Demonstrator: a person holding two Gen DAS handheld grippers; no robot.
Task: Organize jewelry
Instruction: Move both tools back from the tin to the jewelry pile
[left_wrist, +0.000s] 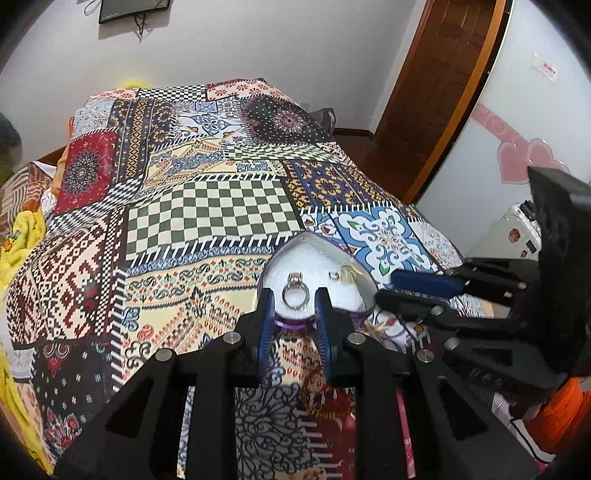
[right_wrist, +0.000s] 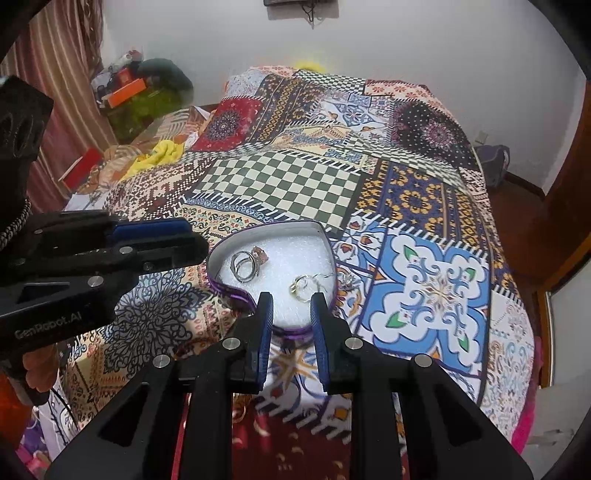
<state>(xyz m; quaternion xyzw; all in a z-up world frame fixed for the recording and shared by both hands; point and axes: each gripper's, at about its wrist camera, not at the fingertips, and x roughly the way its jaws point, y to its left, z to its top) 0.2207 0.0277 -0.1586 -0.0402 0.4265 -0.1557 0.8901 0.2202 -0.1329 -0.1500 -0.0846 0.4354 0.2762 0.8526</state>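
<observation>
The stone-set silver ring (left_wrist: 294, 293) is seen lying flat in the heart-shaped box (left_wrist: 314, 245) on the bedspread (left_wrist: 207, 206), directly ahead of the left gripper (left_wrist: 294, 301), whose jaws are parted and empty; the right gripper (right_wrist: 291, 304) is likewise parted, empty.

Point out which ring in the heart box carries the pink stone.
The large silver ring at the box's left lobe, beside the left gripper; the smaller gold-toned ring shows none.
</observation>
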